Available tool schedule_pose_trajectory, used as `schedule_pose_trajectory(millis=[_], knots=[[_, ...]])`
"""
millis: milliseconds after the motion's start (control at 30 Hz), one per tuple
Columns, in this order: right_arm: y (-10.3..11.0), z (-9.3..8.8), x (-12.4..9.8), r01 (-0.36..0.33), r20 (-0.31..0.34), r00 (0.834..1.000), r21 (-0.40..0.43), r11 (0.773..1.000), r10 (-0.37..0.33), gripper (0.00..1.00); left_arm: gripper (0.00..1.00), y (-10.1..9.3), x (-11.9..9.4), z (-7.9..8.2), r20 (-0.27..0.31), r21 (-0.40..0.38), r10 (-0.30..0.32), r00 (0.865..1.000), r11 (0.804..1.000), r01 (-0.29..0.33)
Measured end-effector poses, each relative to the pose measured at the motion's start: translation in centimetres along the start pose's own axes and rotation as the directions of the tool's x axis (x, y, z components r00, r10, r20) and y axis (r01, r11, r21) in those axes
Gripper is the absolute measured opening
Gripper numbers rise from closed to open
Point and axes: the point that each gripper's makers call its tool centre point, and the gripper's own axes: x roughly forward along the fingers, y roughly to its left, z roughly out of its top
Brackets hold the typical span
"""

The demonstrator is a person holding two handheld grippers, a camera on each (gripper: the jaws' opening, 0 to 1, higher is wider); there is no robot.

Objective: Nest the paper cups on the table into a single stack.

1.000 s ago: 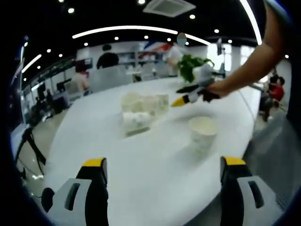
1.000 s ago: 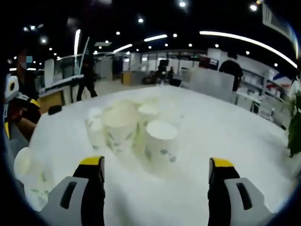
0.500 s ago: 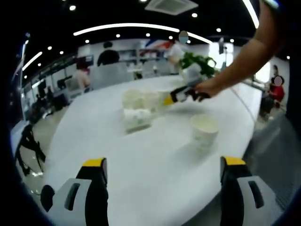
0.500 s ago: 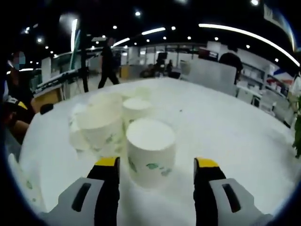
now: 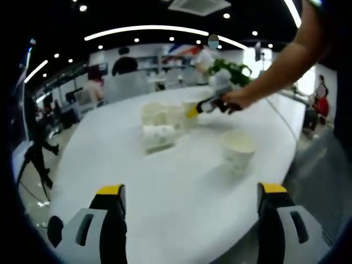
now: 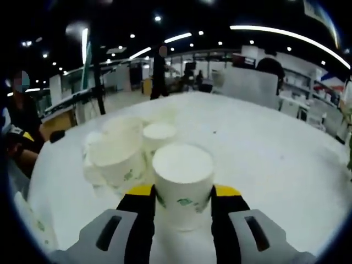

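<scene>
One paper cup sits clamped between my right gripper jaws at the cluster's near edge, ready for lifting; my left gripper hangs spread wide, facing a lone cup on the table.

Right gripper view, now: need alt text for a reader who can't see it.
The right gripper has its two yellow-tipped jaws closed against the sides of an upside-down paper cup standing on the white table. A cluster of more paper cups sits just behind it to the left, with a blurred office beyond.
</scene>
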Motion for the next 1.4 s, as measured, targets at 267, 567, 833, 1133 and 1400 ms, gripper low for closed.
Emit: schedule_pose_trajectory(millis=[267,567,833,1133,1400], knots=[[-0.5,2.1,-0.8,-0.004,0.03,1.0,0.012,1.0,0.004,0.37,0.97,-0.1,0.0,0.0,0.0,0.007,-0.002,1.0,1.0,0.002],[-0.6,4.8,-2.1,-0.015,0.044,0.999,-0.038,0.999,0.017,0.36,0.95,-0.3,0.0,-0.4,-0.017,0.02,-0.015,1.0,1.0,0.016],[-1.6,6.3,-3.0,0.005,0.044,0.999,-0.04,0.999,-0.003,0.36,0.94,-0.2,-0.1,-0.4,-0.021,0.042,-0.011,1.0,0.999,0.011],[-2.4,10.8,-4.1,0.011,0.086,0.996,-0.071,0.997,-0.005,0.36,0.94,-0.1,-0.2,-0.2,-0.013,0.042,-0.007,1.0,0.999,0.008],[-2.3,11.6,-4.9,0.003,0.075,0.997,-0.062,0.998,0.002,0.36,0.94,-0.1,-0.1,-0.1,-0.005,0.055,-0.005,1.0,0.998,0.006]])
